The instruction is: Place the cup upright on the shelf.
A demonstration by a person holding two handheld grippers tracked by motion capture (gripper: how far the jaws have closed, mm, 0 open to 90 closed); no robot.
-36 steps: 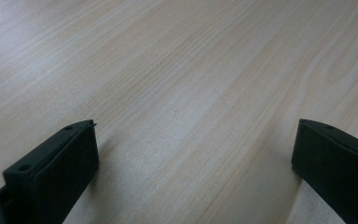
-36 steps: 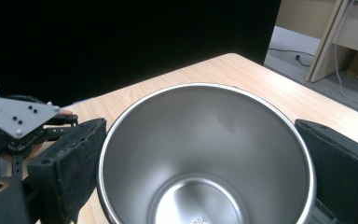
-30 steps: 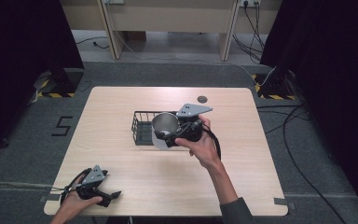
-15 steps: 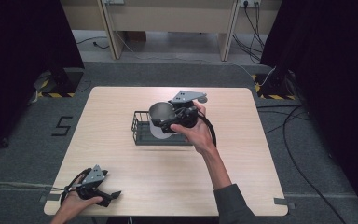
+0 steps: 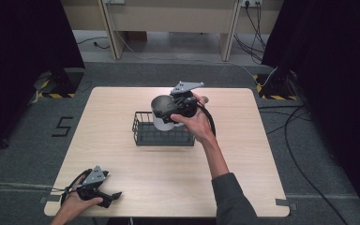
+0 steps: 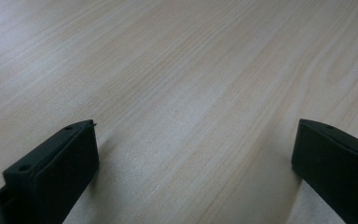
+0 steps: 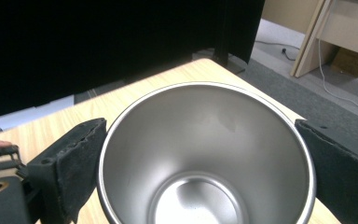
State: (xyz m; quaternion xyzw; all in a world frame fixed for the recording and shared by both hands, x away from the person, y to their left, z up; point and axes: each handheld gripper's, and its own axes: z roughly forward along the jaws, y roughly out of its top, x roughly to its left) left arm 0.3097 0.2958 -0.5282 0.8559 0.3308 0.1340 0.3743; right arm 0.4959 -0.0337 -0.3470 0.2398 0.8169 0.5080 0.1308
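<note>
1. Gripping a steel cup (image 5: 163, 112), the right tongs (image 5: 174, 108) sit just above the middle of the high view, over the far right corner of a black wire basket (image 5: 146, 136).
2. Seen from the right gripper view, the cup (image 7: 205, 154) fills the lower centre, its open mouth toward the camera and a black jaw pressed against each side of the rim.
3. Below the cup, the basket rests near the centre of the light wooden tabletop (image 5: 168, 183).
4. At the lower left of the high view, the left tongs (image 5: 108, 199) lie on the tabletop in the person's hand.
5. Along the left gripper view, the two jaws stand wide apart with bare wood grain (image 6: 191, 93) between them.
</note>
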